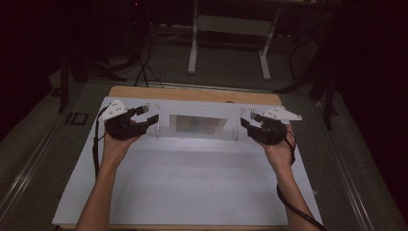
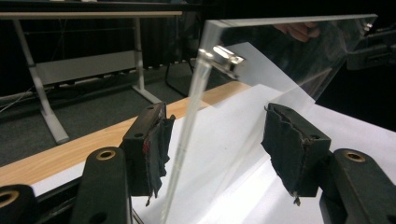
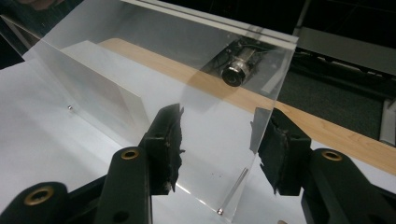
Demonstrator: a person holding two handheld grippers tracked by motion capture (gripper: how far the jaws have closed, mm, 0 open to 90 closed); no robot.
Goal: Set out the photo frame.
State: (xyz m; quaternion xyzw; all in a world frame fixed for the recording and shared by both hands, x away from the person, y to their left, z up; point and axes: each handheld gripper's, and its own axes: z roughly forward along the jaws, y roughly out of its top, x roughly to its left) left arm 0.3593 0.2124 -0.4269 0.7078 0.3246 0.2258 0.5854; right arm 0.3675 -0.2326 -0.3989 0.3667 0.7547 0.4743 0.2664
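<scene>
Black padded left gripper (image 2: 217,149) jaws straddle a clear acrylic panel (image 2: 280,60).

Light wooden table (image 1: 192,93), top edge bare along the far side. Large white paper sheet (image 1: 192,183) covers most of its surface. Clear acrylic upright panel (image 1: 198,125) stands on the sheet near the far edge.
</scene>
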